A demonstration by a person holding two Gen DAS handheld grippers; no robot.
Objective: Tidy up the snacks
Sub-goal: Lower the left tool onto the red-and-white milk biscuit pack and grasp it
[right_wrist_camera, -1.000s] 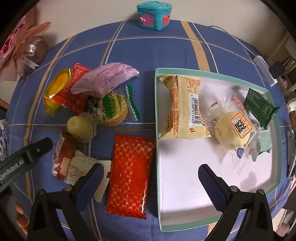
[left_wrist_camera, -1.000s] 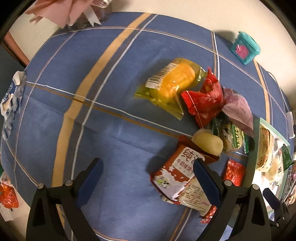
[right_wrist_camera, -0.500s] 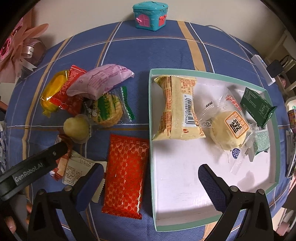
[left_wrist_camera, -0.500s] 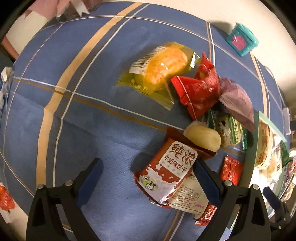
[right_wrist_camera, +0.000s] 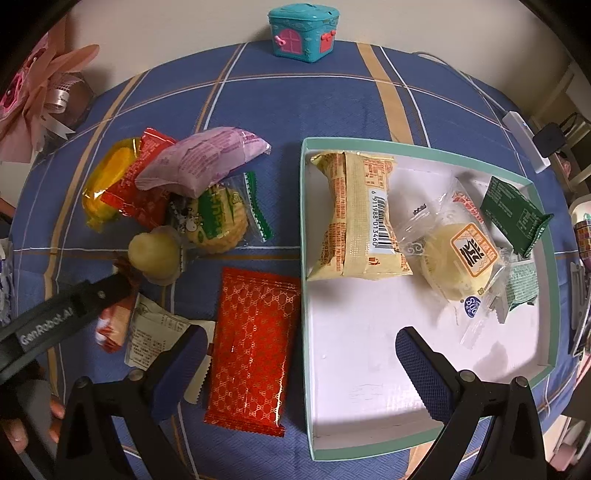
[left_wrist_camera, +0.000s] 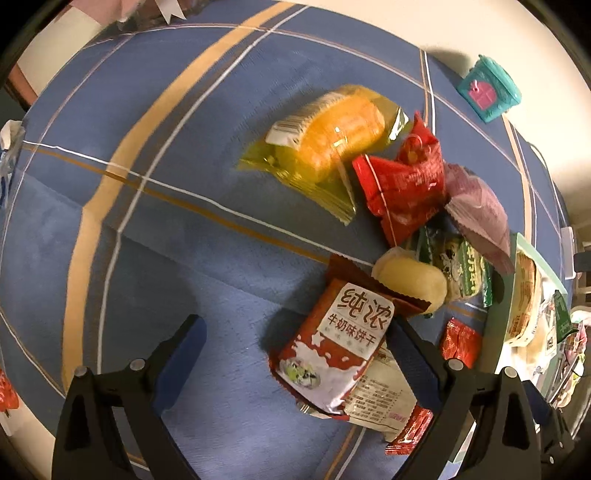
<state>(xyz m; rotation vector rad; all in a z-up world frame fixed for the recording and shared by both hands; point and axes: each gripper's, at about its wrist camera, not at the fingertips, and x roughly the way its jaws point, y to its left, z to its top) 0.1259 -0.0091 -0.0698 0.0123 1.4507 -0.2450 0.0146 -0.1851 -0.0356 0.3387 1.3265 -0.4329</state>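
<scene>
The red-and-white milk biscuit packet (left_wrist_camera: pixel 332 347) lies on the blue cloth between the fingers of my open left gripper (left_wrist_camera: pixel 295 350), close to the right finger. A white wrapper (left_wrist_camera: pixel 376 398) lies under it. My right gripper (right_wrist_camera: pixel 301 347) is open and holds nothing, over the left wall of the white tray (right_wrist_camera: pixel 303 221) and beside a red patterned packet (right_wrist_camera: pixel 251 350). The tray holds a yellow cake packet (right_wrist_camera: pixel 354 218), a round pastry (right_wrist_camera: pixel 458 258) and green packets (right_wrist_camera: pixel 517 214). Purple (right_wrist_camera: pixel 203 158), green (right_wrist_camera: pixel 218 221), red (right_wrist_camera: pixel 144 188) and orange (right_wrist_camera: pixel 107 177) snacks are piled left.
A teal toy house box (right_wrist_camera: pixel 304 33) stands at the table's far edge. Pink ribbon flowers (right_wrist_camera: pixel 37 92) sit at the far left. A white power strip (right_wrist_camera: pixel 524 136) lies at the right edge. A hand (right_wrist_camera: pixel 22 424) holds the left gripper.
My left gripper has moved forward and right, so the milk biscuit packet now sits between its fingers. The right gripper has barely shifted.
</scene>
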